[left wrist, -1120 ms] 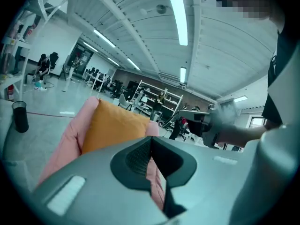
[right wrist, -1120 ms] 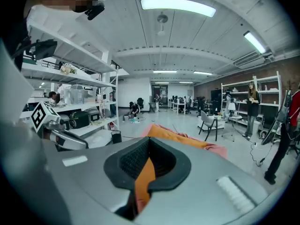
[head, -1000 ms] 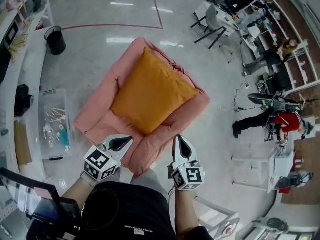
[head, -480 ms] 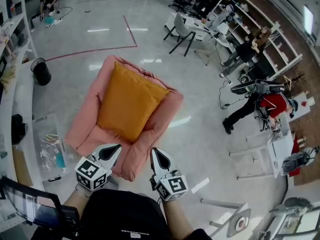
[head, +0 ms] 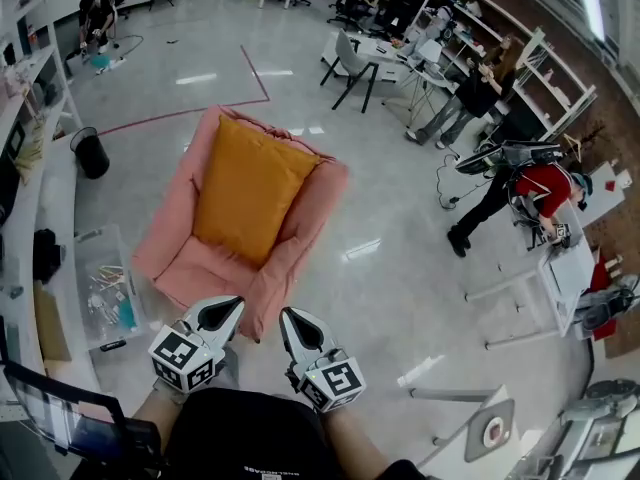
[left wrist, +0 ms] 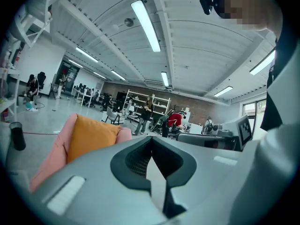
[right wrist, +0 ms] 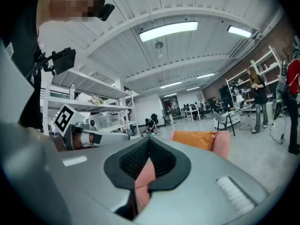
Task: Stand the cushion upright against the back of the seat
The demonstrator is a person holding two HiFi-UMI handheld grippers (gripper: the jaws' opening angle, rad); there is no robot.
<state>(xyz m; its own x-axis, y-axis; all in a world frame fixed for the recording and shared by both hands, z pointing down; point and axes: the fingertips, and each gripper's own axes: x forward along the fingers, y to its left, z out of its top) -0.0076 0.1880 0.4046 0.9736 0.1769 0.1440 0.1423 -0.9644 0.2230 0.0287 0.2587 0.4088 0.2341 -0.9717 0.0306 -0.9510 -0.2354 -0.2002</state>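
An orange cushion [head: 245,186] rests in a pink armchair [head: 180,268], its top edge up by the chair's back. From the left gripper view the cushion [left wrist: 91,137] looks propped up inside the chair [left wrist: 49,158]. The right gripper view shows the cushion [right wrist: 197,138] and the chair's arm [right wrist: 223,142] some way off. My left gripper [head: 232,306] and right gripper [head: 288,316] hover side by side just short of the chair's front edge. Both are shut and empty, touching nothing. In their own views the left gripper [left wrist: 151,144] and the right gripper [right wrist: 149,144] show their jaws meeting.
A clear box [head: 105,288] of small items and a black bin [head: 90,153] stand left of the chair by white shelving. Red tape [head: 170,116] marks the shiny floor behind. Desks, chairs [head: 350,63] and people [head: 520,193] fill the right side.
Both grippers have drawn back from the armchair's front edge and closer together. The chair and cushion now look smaller and farther away; more of the room shows.
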